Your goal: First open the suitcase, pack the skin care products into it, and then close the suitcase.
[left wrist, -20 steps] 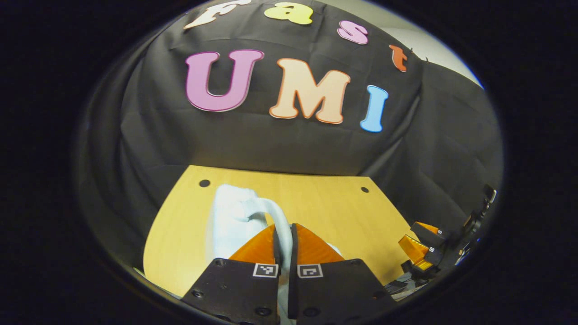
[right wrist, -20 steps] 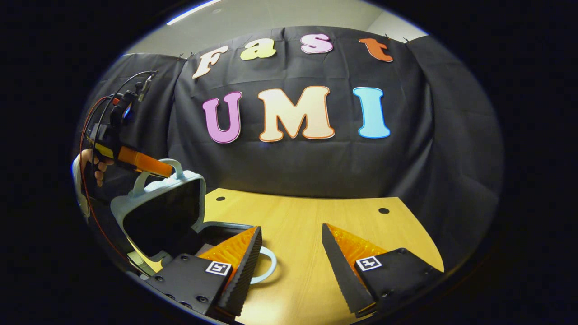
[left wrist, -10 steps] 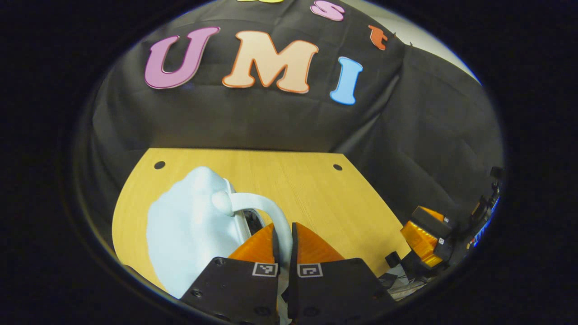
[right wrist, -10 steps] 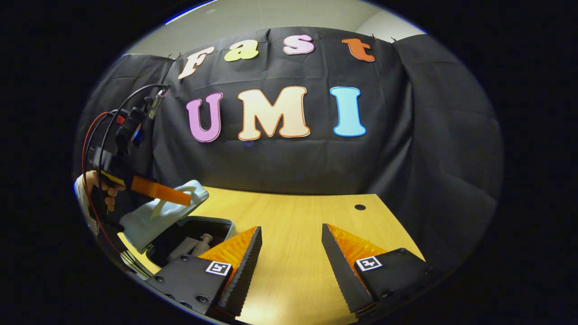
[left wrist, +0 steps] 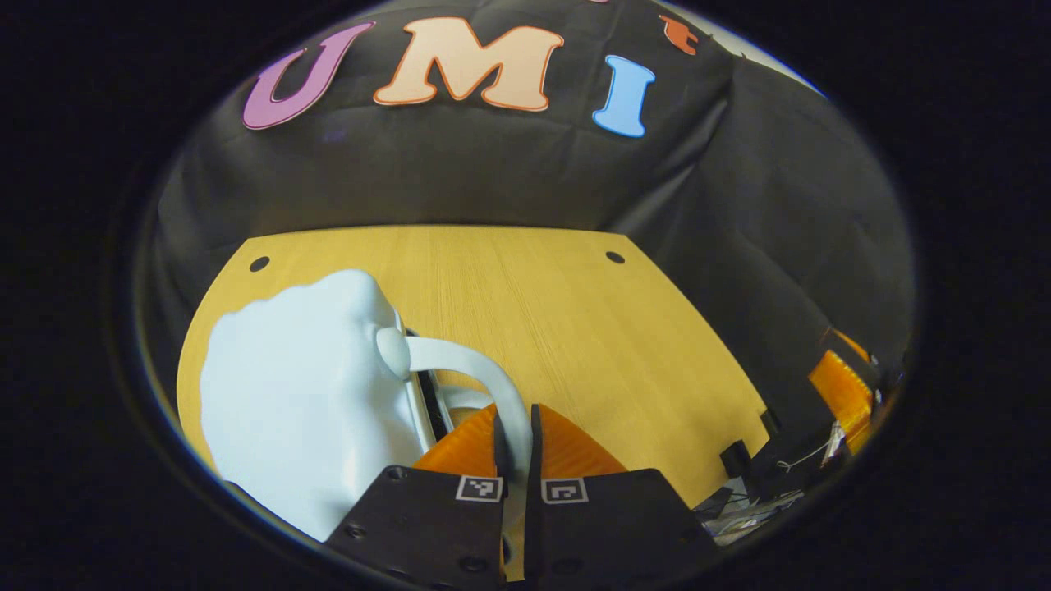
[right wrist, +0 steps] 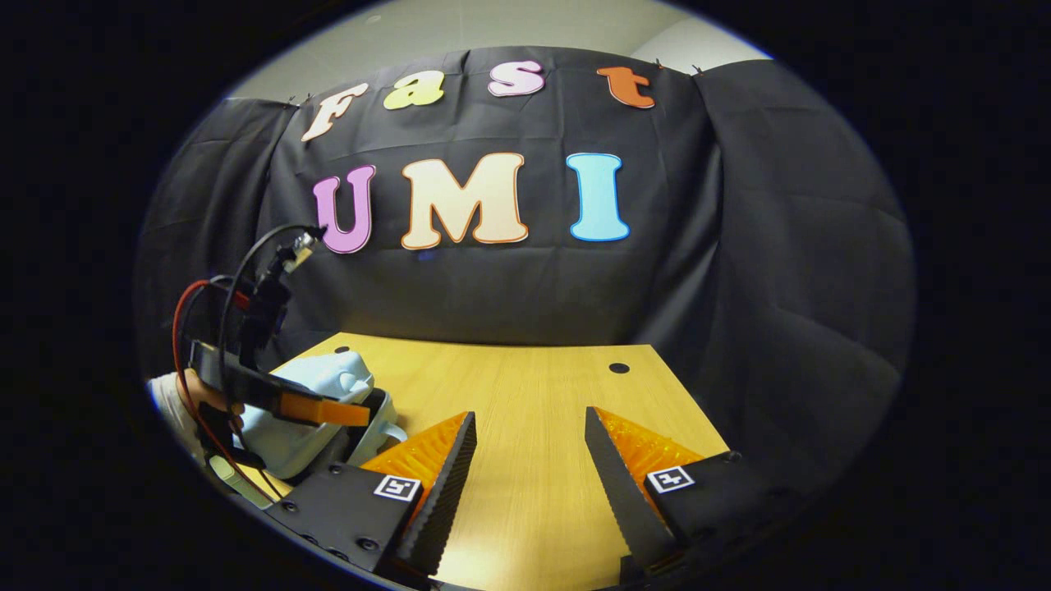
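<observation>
1. Two grippers in play. Left gripper (left wrist: 516, 427) clamped on the pale handle (left wrist: 480, 377) of the suitcase lid (left wrist: 304, 402), both fingers pressing it. Right gripper (right wrist: 525, 460) spread wide, holding nothing, hovering over bare table (right wrist: 525, 394) near its front edge.
2. Suitcase (right wrist: 316, 419) near the table's left edge in the right gripper view; lid almost down on the lower shell, a dark gap (left wrist: 429, 402) visible along the seam.
3. Skin care products not visible now; presumably inside, cannot confirm.
4. Risk: handle thin and curved, could slip from the clamp before the lid seats, letting the lid drop or bounce open.
5. Risk: downward push off-centre could slide the light case toward the left edge; nothing bracing it, right gripper well apart from it.
6. Risk: tall item inside could stop the lid short and leave the seam gaping; forcing it might tip the contents.
7. Judged stage: final closing step, nearly done.
</observation>
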